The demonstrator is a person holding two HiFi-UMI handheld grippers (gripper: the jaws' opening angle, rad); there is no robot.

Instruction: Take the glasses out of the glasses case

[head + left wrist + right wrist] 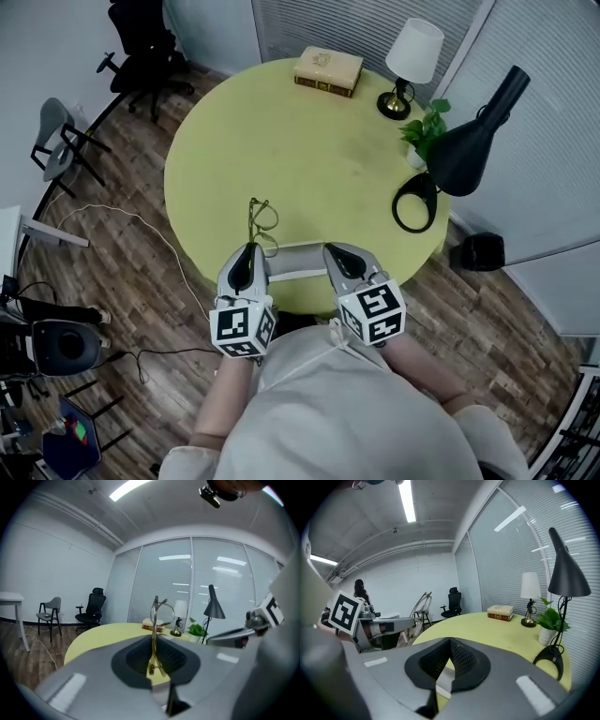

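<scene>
Glasses (153, 620) clamped in left gripper (249, 253); right gripper (336, 251) closed empty, case (298, 259) partly hidden

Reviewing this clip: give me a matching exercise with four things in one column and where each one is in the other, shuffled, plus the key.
Things
1. glasses
2. glasses case
3. book
4. black desk lamp

Places
A. lying at the far edge of the table
B. clamped between the jaws of the left gripper
C. standing at the table's right edge, beside the plant
D. at the table's near edge, pinched by the right gripper

Pairs: 1-B, 2-D, 3-A, 4-C
</scene>
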